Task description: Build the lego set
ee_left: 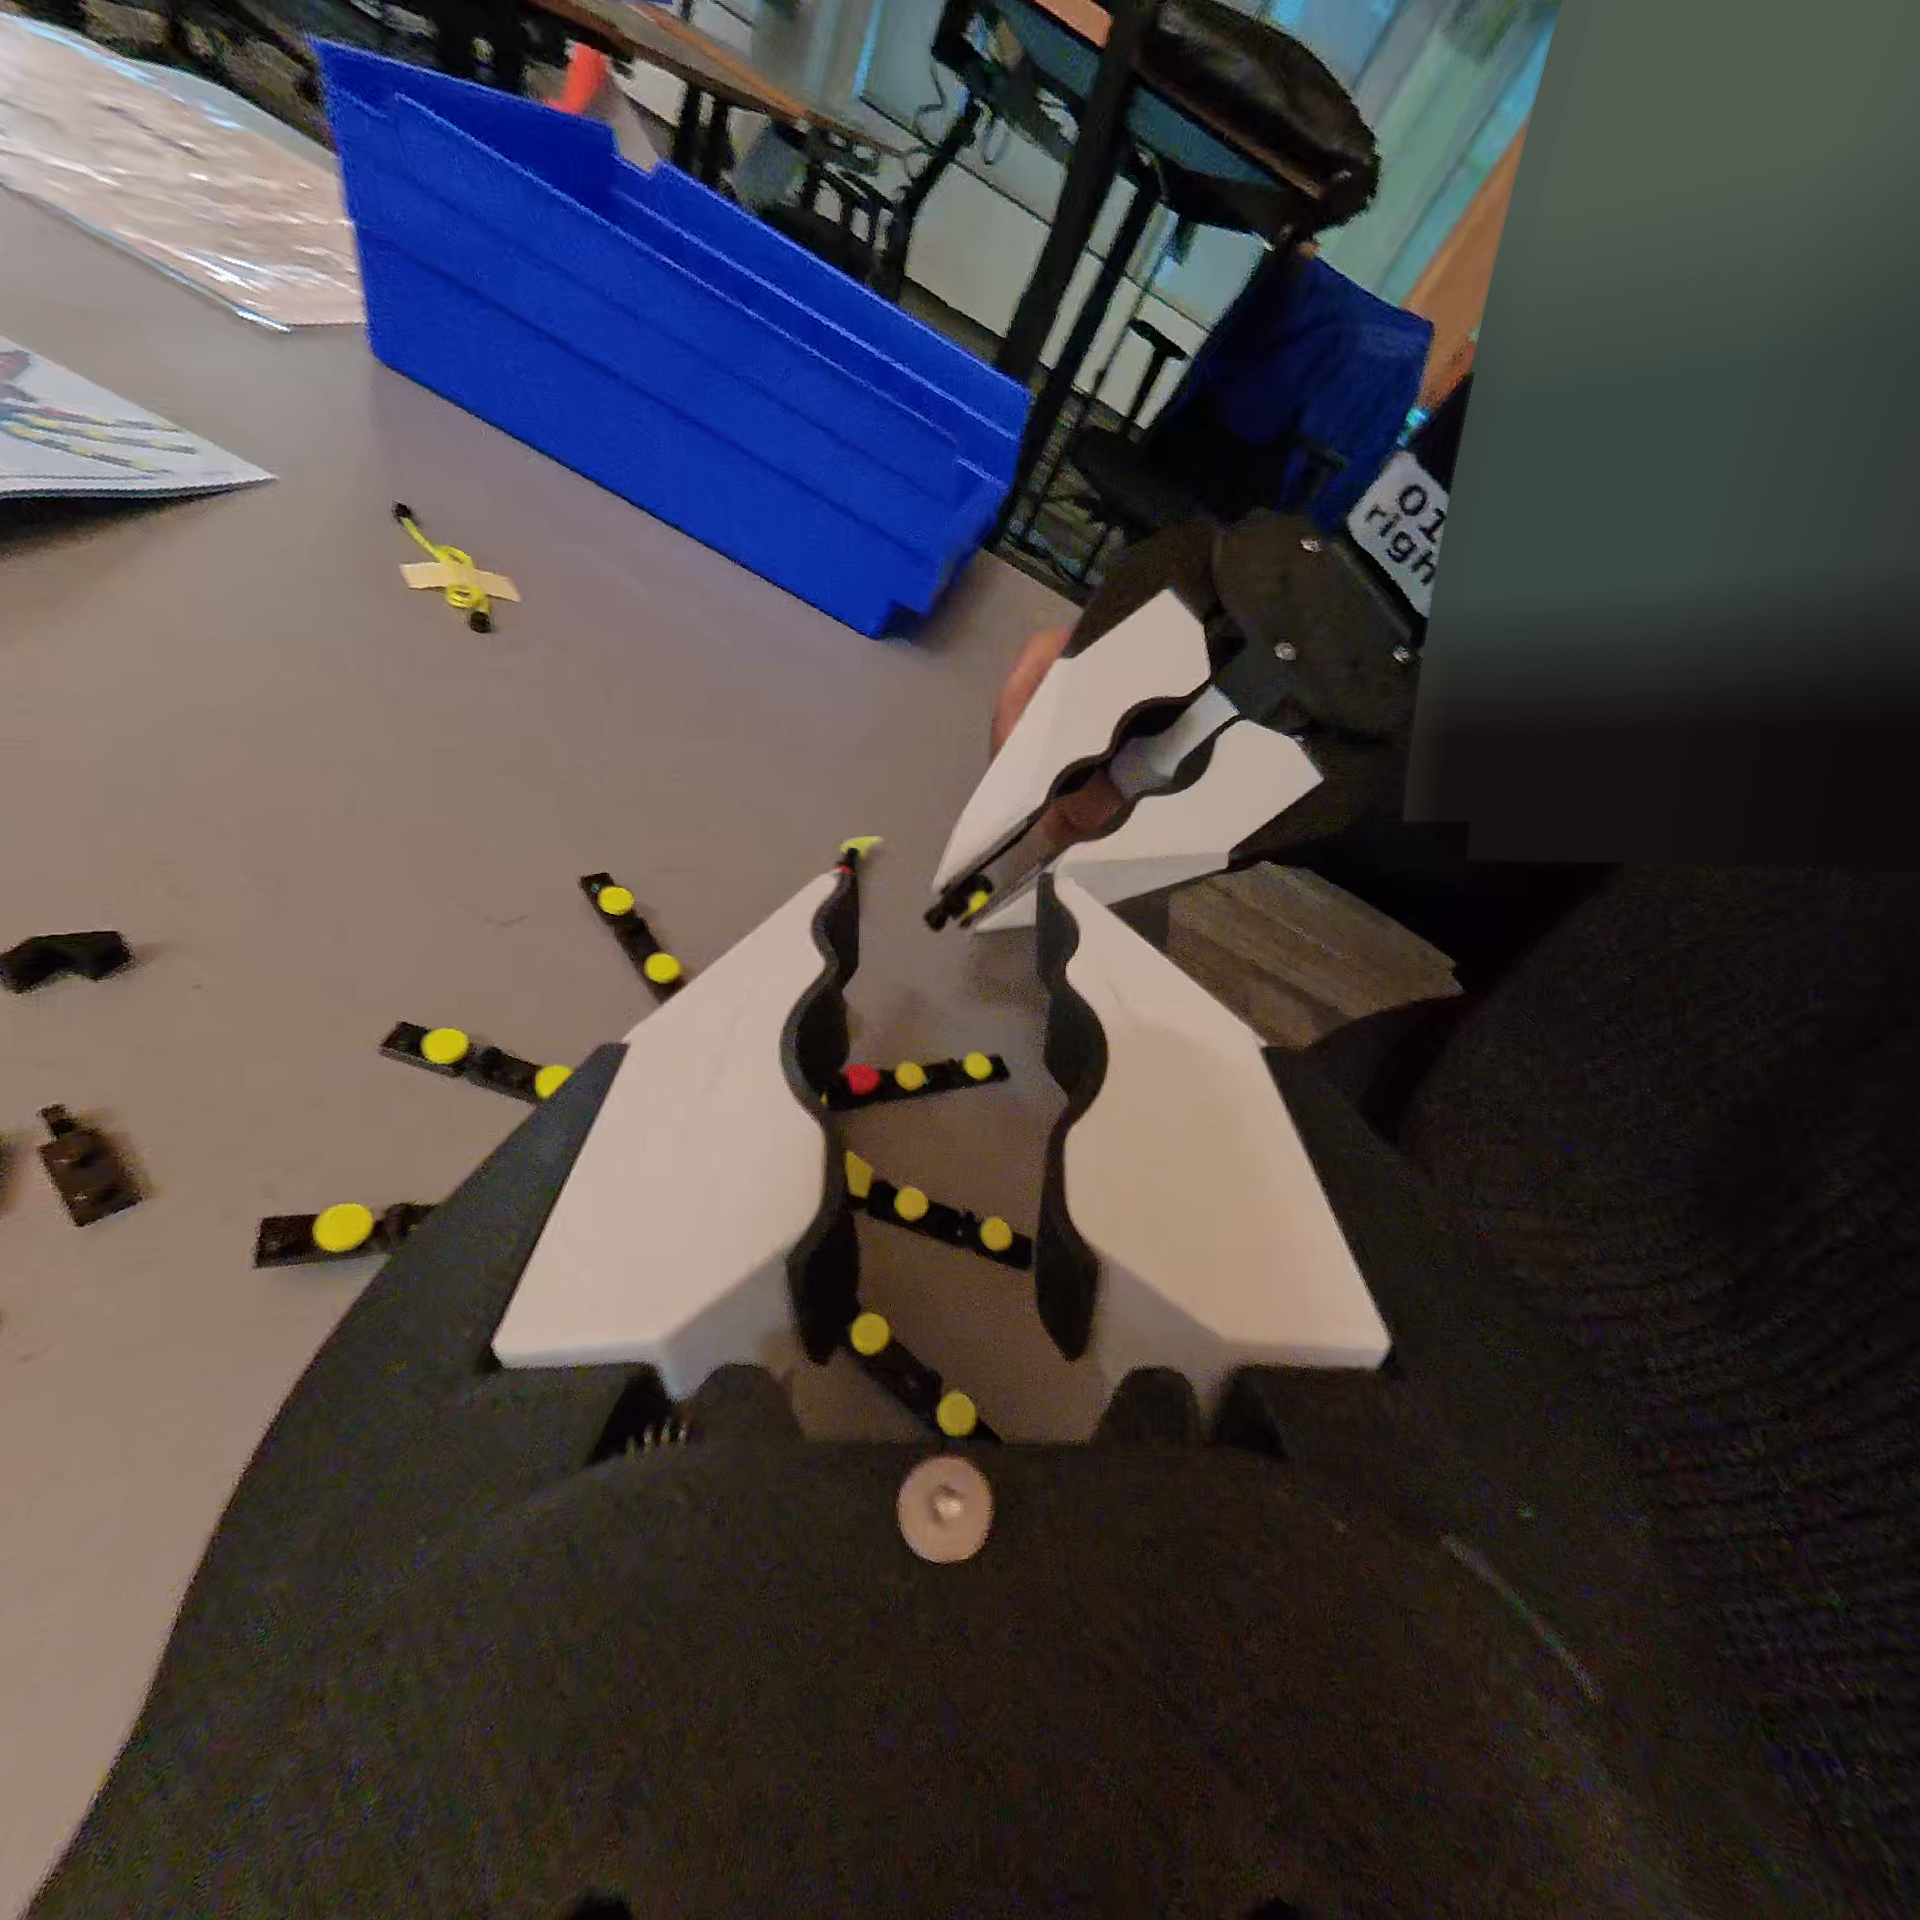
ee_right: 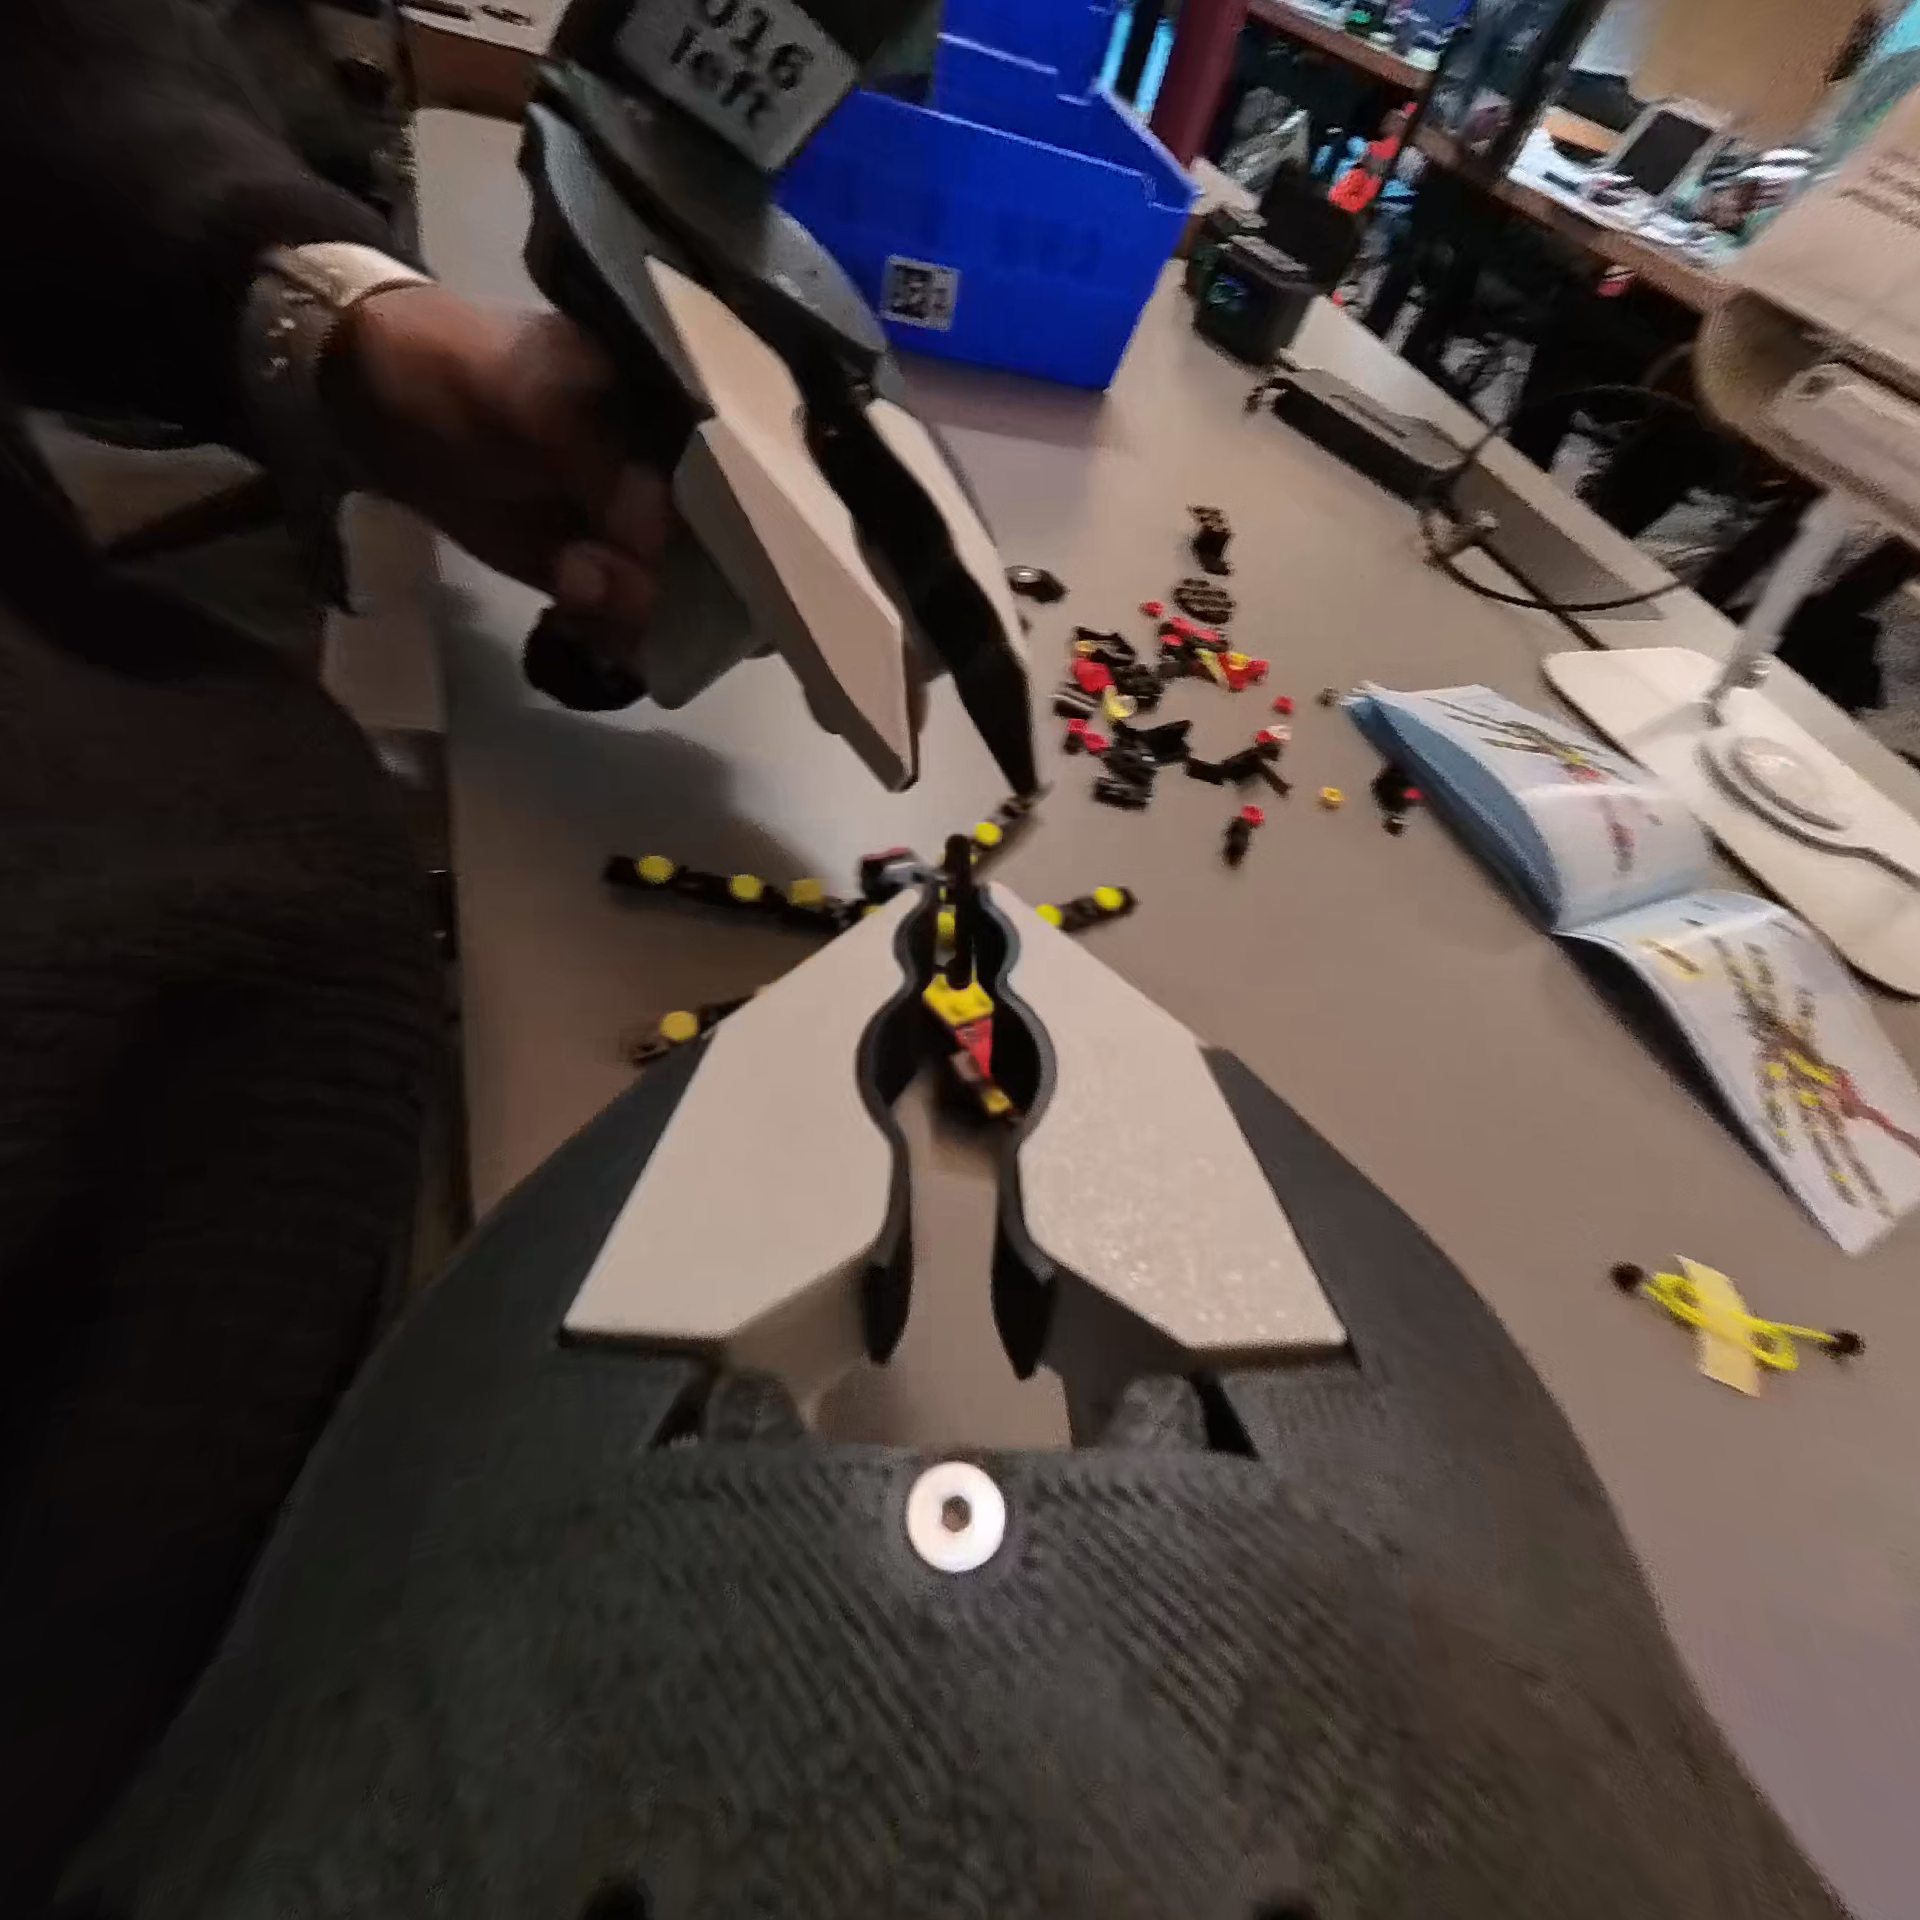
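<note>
A: Holding anything on the right?

B: Yes. Clamped narrow in the right gripper (ee_right: 958,899): a slim black piece (ee_right: 961,1003) with yellow and red on it, lying lengthwise along the fingers and poking out past the tips.

A: And on the left?

B: Nothing gripped. Left gripper (ee_left: 940,935) spread to a moderate gap, hovering right over the legged assembly (ee_left: 914,1075) on the surface (ee_left: 520,779).

A: Assembly meaning what?

B: Black bars dotted with yellow studs, fanned out like spokes from a hub with one red stud. Flat on the surface, seen through the left gripper's gap.

A: Which way from the held piece to that hub?

B: Straight ahead and slightly down, just beyond the right tips. Long axis of the piece aimed roughly at the hub, so probably a push forward along that axis, then a press. Nearer for bracing: the left, directly above the spokes.

A: Containers?

B: One blue bin (ee_left: 675,343) at the far side, well apart from the work. Inside walls in sight, contents hidden; cannot tell.

A: Loose parts elsewhere?

B: A scatter of black, red and yellow pieces (ee_right: 1164,686) on the bare surface beyond the assembly. Also an open instruction booklet (ee_right: 1662,935), and near it a yellow string piece (ee_right: 1735,1330) with a strip of tape across.
</note>
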